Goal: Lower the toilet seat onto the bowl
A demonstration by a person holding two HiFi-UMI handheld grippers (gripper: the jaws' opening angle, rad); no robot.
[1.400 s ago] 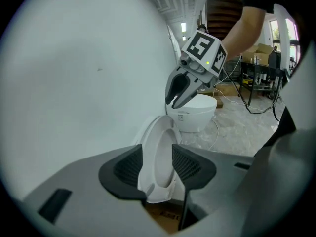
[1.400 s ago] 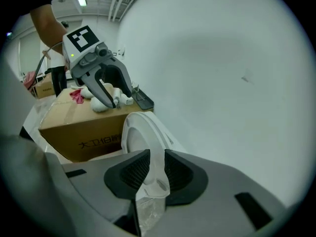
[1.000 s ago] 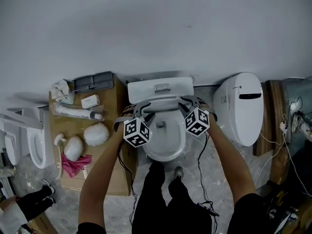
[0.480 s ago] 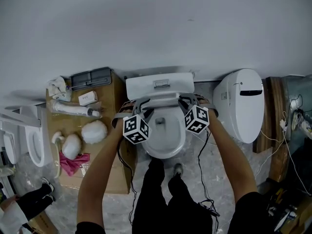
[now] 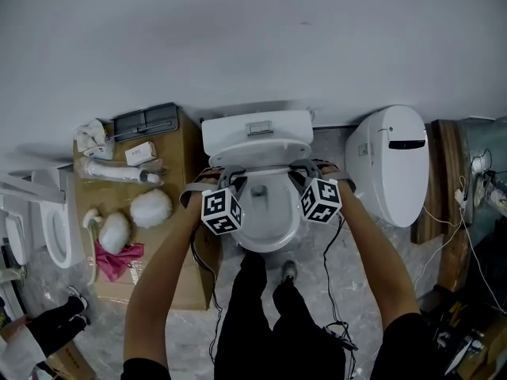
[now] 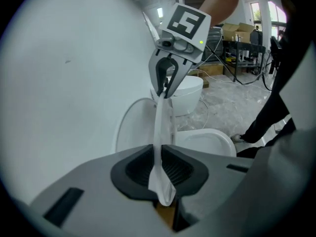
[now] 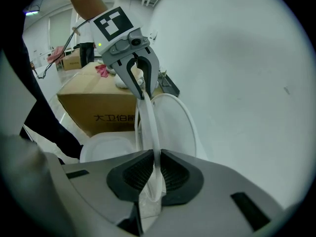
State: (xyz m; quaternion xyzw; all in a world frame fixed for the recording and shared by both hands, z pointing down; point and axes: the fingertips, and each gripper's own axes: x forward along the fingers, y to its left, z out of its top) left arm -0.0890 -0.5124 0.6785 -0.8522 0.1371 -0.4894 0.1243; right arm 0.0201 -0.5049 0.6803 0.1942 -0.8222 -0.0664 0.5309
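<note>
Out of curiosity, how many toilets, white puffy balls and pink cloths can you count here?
Toilets: 2, the middle toilet and the right toilet; a cut-off white fixture at left is not counted
White puffy balls: 2, upper ball, lower ball
Pink cloth: 1
Total: 5

left gripper (image 6: 161,168): jaws wide apart a second ago, closing onto toilet seat (image 6: 161,127) rim, now between pads | right gripper (image 7: 157,174): narrowed further on same rim | head view: tank (image 5: 257,133) slightly higher in frame than before
</note>
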